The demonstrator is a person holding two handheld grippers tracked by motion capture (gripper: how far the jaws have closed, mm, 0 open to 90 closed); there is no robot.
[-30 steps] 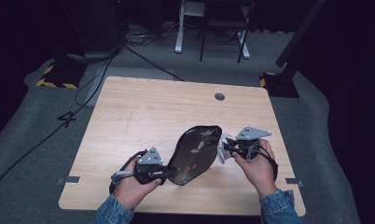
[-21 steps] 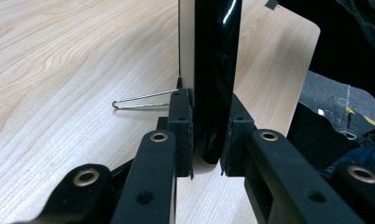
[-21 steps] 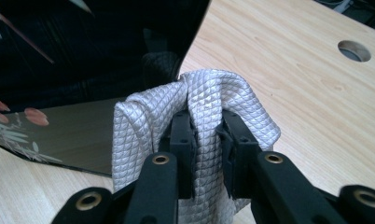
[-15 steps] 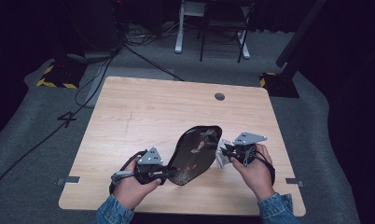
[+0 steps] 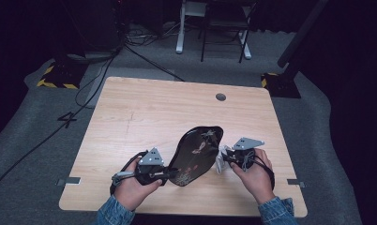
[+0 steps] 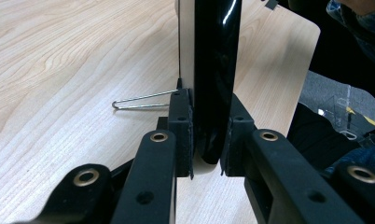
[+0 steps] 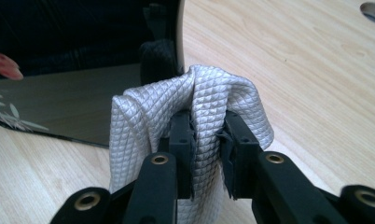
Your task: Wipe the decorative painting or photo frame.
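Clamped on the near rim of a black lacquered tray (image 5: 196, 152), tilted up off the counter (image 5: 144, 112): left gripper (image 5: 165, 177). Just right of the tray, right gripper (image 5: 222, 160) pinching a folded grey quilted cloth (image 7: 195, 121) against its glossy face. Beyond the tray, a round cable hole (image 5: 220, 97).

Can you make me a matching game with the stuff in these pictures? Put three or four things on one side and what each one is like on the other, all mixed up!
Things:
1. black tray
2. white cloth
3. round hole
4. wire stand

What it is like:
A. lying on the table behind the left gripper's jaws
B. pinched in the right gripper
C. glossy, held on edge by the left gripper
D. in the table's far side

Pairs: 1-C, 2-B, 3-D, 4-A
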